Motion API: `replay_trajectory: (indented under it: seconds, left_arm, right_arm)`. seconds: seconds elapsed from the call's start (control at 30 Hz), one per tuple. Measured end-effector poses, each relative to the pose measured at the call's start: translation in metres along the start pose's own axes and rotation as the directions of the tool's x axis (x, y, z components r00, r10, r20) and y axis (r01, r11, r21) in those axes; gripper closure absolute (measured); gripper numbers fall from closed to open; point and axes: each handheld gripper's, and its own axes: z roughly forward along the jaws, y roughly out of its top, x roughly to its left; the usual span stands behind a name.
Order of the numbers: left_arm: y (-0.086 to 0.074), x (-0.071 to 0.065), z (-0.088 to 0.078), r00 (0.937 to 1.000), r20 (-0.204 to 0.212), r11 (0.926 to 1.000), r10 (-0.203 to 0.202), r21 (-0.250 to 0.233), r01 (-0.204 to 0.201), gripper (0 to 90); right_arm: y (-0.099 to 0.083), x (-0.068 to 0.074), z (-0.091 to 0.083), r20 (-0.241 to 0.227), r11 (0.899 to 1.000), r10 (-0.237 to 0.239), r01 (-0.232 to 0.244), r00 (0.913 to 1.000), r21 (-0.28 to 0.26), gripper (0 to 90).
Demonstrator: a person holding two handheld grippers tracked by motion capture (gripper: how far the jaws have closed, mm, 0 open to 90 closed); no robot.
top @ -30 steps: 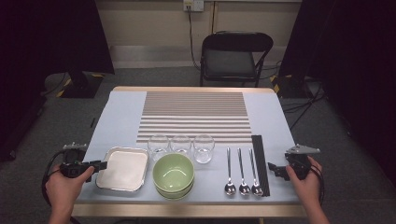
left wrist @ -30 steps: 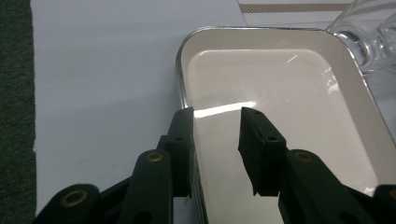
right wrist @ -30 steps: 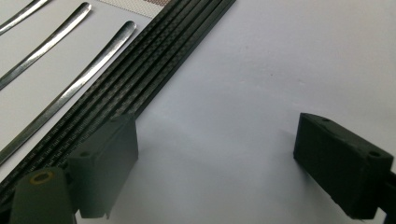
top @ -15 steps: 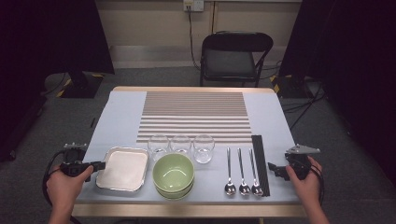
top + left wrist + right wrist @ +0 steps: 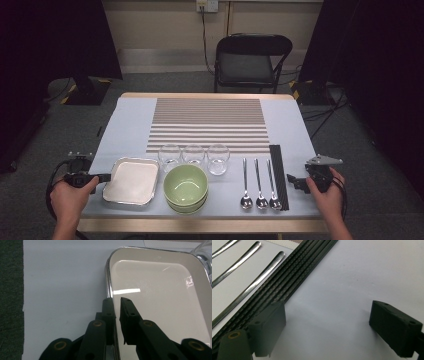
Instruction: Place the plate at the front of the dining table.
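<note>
Since the earlier frame, the left gripper's [image 5: 102, 177] jaws have been closing on the near-left rim of the white tray [image 5: 131, 181]; neither hand has shifted, and nothing on the table has changed place. In the left gripper view the two black jaws straddle the tray's [image 5: 160, 297] chrome edge, one outside it and one inside over the white floor, with a thin gap left between the pads, so the rim looks pinched or very nearly so.

The tray lies flat at the front left of the pale blue table [image 5: 125, 125]. Just to its right stands a stack of green bowls [image 5: 186, 186], and behind these, in a row, three clear glasses [image 5: 194, 154] sit along the near edge of a striped placemat [image 5: 209, 125]. Further right lie three metal spoons [image 5: 259, 185], bowls toward the person, and beside them black chopsticks [image 5: 278, 175].

The right gripper [image 5: 295, 181] rests at the table's front right, near the chopsticks [image 5: 287, 282], its jaws wide apart over bare tabletop with nothing between them. A black folding chair [image 5: 252, 62] stands beyond the table.
</note>
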Motion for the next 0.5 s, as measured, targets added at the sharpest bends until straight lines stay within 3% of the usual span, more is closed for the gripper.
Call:
replay_trajectory:
  seconds: [0.5]
  left_arm:
    - [0.0016, 0.0005, -0.0002, 0.9984, -0.010, 0.9984, -0.056, 0.012, 0.056, 88.1]
  right_arm:
    - [0.0000, -0.0002, 0.0001, -0.001, 1.000, -0.001, 0.001, 1.0000, 0.000, 12.8]
